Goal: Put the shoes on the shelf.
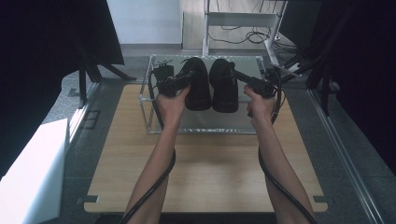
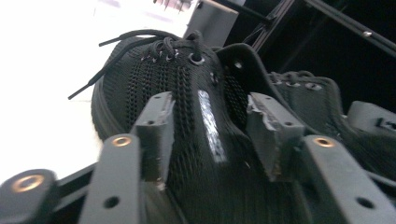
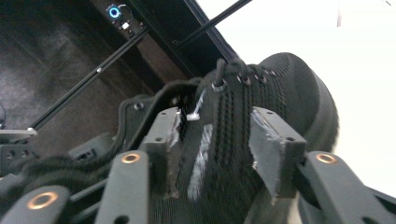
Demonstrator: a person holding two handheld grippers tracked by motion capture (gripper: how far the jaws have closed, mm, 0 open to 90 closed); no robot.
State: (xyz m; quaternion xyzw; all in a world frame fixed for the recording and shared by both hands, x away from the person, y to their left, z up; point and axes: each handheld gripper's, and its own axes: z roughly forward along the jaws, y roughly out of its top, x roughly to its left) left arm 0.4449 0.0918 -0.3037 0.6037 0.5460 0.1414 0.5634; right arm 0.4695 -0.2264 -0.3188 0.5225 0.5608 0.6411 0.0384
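Left claw pinching left black shoe, right claw pinching right black shoe, clear box in high view

You have two black knit lace-up shoes side by side at the upper centre of the high view: the left shoe and the right shoe, toes toward you, laces loose.

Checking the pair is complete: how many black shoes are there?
2. The left shoe sits in the left gripper, the right shoe in the right gripper, side by side over the clear box.
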